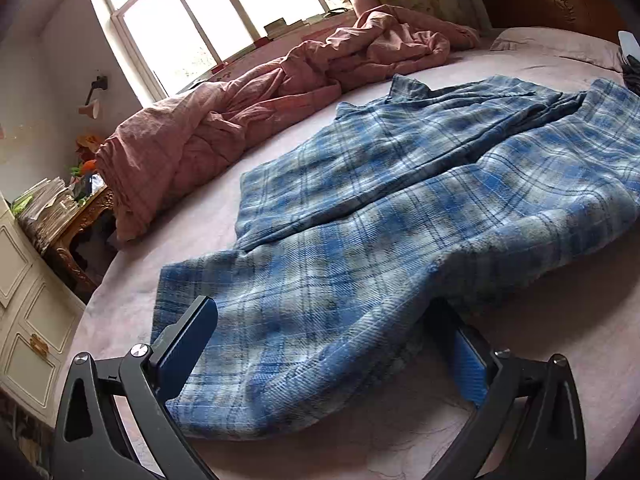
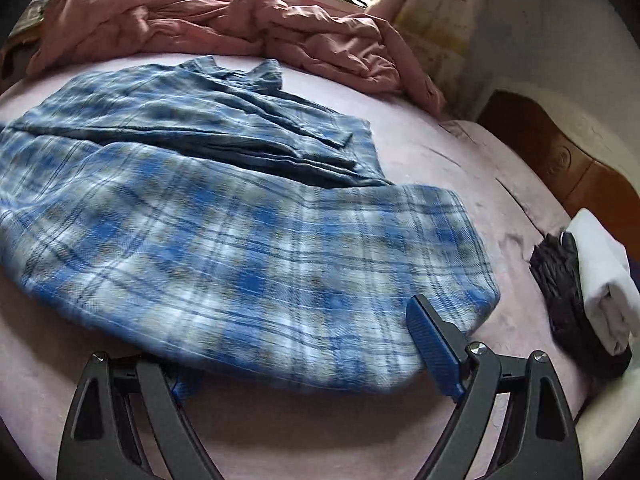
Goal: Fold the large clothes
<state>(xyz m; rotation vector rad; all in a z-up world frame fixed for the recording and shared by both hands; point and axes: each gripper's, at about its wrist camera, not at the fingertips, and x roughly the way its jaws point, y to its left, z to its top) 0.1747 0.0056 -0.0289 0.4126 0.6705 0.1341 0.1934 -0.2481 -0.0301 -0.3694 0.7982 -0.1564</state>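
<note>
A large blue plaid shirt (image 1: 400, 216) lies spread on the pink bed sheet (image 1: 520, 360); it also shows in the right wrist view (image 2: 224, 232). My left gripper (image 1: 320, 344) is open, its jaws wide apart, with the shirt's near hem lying between them; one finger (image 1: 188, 344) rests on top of the cloth and the other (image 1: 468, 356) is partly under it. My right gripper (image 2: 304, 360) is open too, straddling the near hem; its right finger (image 2: 432, 344) lies on the cloth and its left finger is mostly hidden under the fabric.
A crumpled pink duvet (image 1: 248, 92) lies along the far side under the window (image 1: 208, 12). A folded white and dark pile (image 2: 588, 288) sits at the right bed edge. A wooden headboard (image 2: 560, 160) and a cluttered bedside table (image 1: 60, 208) flank the bed.
</note>
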